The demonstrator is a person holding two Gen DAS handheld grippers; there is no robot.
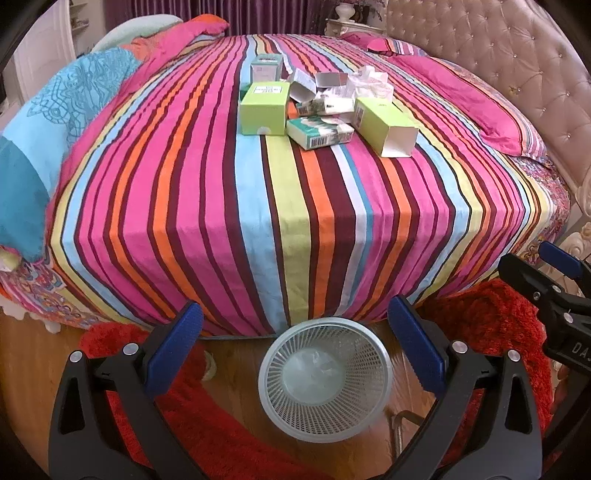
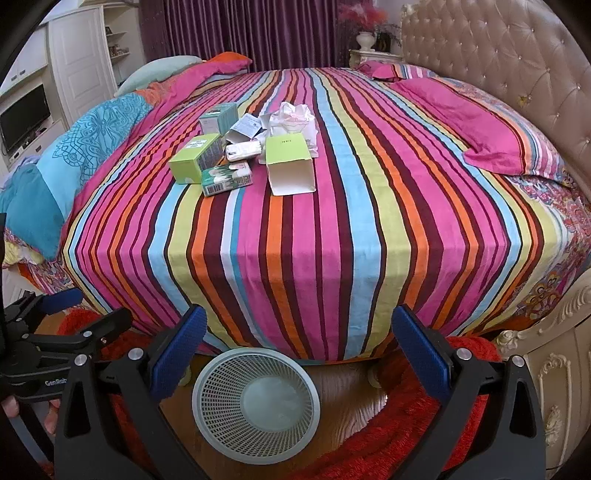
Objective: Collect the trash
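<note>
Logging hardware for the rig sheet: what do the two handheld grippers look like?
Both match: left gripper and right gripper have black plastic clamp-style bodies, silver pivot rivets and fingers with blue textured pads. White lettering marks the bodies, only partly readable. No cables or sleeves visible.

A striped bed (image 2: 295, 221) fills the room; tufted headboard (image 2: 498, 62) at two o'clock, purple curtains (image 2: 240, 29) at twelve, red rug (image 2: 424, 443) on wooden floor (image 1: 37, 369).
</note>
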